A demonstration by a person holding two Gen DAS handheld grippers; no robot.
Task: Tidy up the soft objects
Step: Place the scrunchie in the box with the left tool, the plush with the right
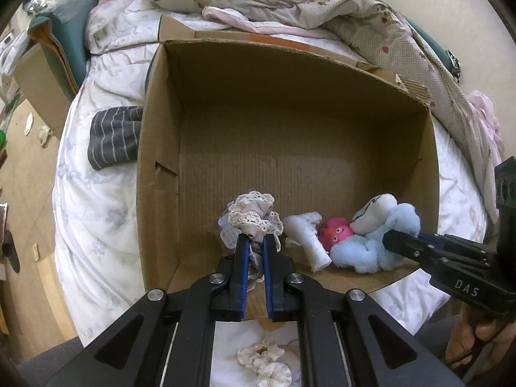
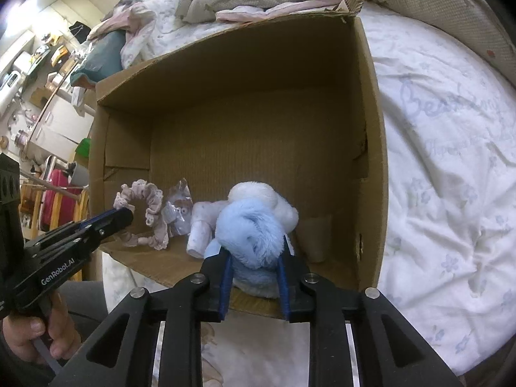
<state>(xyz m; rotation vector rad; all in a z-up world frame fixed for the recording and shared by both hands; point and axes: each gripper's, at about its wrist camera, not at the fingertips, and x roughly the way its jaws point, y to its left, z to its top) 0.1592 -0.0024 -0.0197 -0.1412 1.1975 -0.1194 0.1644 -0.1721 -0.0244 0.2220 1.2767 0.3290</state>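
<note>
Over the box (image 1: pixel 161 148) on the bed (image 1: pixel 96 225), I've got both grippers down near its front edge. My left gripper (image 1: pixel 254 242) is pinched on the lace scrunchie (image 1: pixel 251 213), which sits low against the near-left part of the floor. My right gripper (image 2: pixel 254 258) is clamped on the blue plush (image 2: pixel 251 225), pretty much resting on the floor at the near right, next to a white roll (image 2: pixel 201 229) and a little pink toy (image 1: pixel 335 233).

Best way to finish this, I reckon: let each one touch down fully before letting go, spread the jaws wide so the fluff and lace don't snag, then lift straight up. Dragging sideways would knock the roll around. Another white scrunchie (image 1: pixel 264 361) is waiting on the bed outside the box, so that's probably next.
</note>
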